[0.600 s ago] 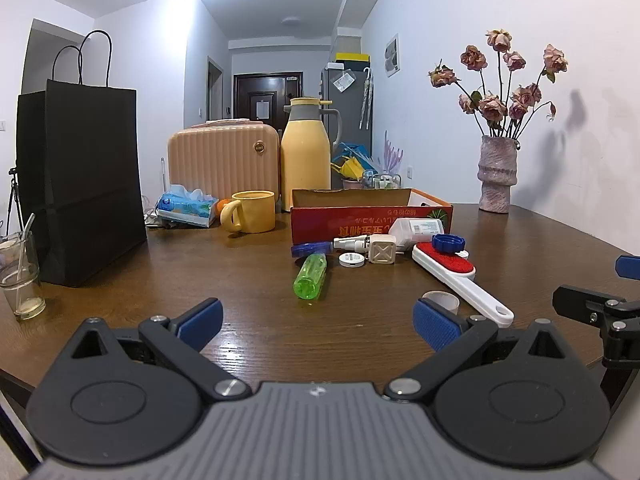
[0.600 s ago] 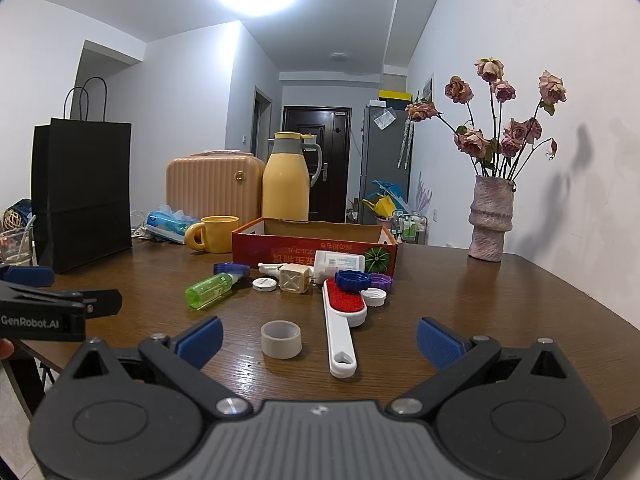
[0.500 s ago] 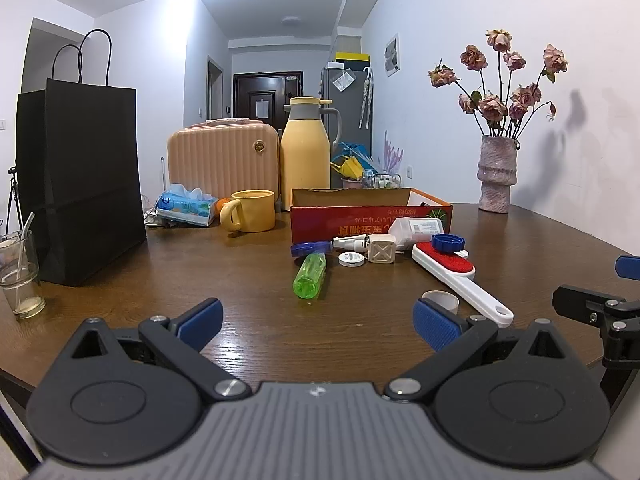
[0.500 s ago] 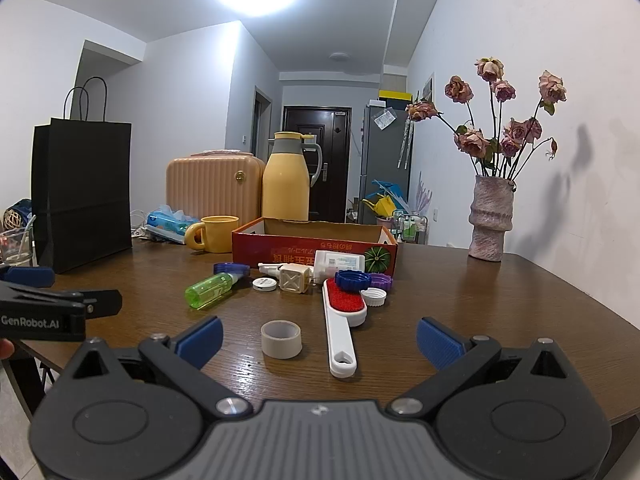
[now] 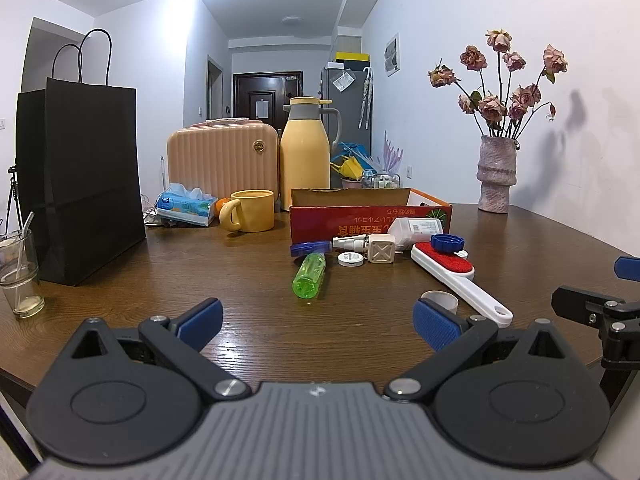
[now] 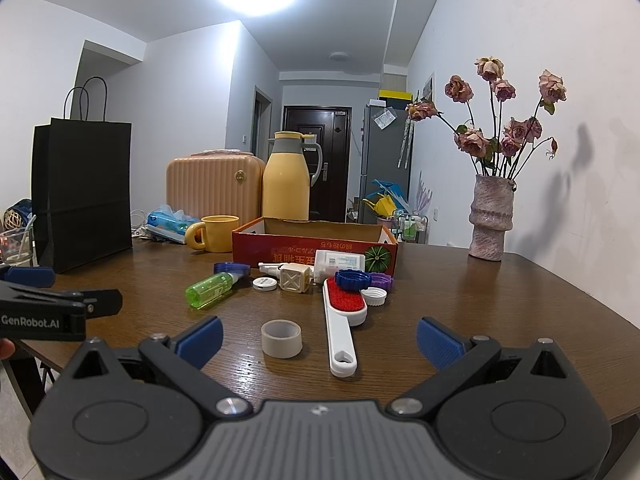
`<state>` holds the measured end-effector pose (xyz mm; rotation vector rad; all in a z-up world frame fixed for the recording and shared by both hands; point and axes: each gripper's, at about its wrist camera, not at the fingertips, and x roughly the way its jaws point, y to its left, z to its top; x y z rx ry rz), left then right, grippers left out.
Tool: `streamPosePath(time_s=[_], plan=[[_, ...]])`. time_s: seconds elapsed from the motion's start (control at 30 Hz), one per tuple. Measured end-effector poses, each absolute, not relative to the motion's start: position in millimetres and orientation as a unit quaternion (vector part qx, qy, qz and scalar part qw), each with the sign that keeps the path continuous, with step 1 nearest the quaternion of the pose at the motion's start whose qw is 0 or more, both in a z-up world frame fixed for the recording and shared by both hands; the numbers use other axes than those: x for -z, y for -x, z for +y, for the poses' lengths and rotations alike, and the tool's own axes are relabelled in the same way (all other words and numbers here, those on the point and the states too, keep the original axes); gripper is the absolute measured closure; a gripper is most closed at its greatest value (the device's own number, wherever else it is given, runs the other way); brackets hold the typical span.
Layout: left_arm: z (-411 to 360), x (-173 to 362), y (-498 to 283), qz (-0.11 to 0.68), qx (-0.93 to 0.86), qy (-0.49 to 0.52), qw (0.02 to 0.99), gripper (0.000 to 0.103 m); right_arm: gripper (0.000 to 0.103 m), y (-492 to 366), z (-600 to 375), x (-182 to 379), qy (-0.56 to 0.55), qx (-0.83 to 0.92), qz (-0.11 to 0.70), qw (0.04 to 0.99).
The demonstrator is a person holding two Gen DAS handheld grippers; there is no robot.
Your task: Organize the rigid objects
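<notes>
Small rigid objects lie in front of a red cardboard box on the wooden table: a green bottle, a white-handled red brush, a roll of tape, a beige cube, a white bottle and several caps. My left gripper is open and empty, near the table's front edge. My right gripper is open and empty, just short of the tape roll and the brush handle.
A black paper bag, a glass, a yellow mug, a yellow thermos, a peach suitcase and a tissue pack stand at the left and back. A vase of dried roses stands at the right.
</notes>
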<state>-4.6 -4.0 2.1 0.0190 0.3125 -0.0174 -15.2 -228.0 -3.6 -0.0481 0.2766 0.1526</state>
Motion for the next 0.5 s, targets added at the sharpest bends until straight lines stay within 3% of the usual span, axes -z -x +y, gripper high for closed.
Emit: streamPosePath(time_s=[0.5], plan=[[-4.6,-1.0,4.7,0.156,0.008,-0.008,0.988,0.000,0.000,15.5,-228.0,3.5,0.024,-0.076,0.138,0.987]])
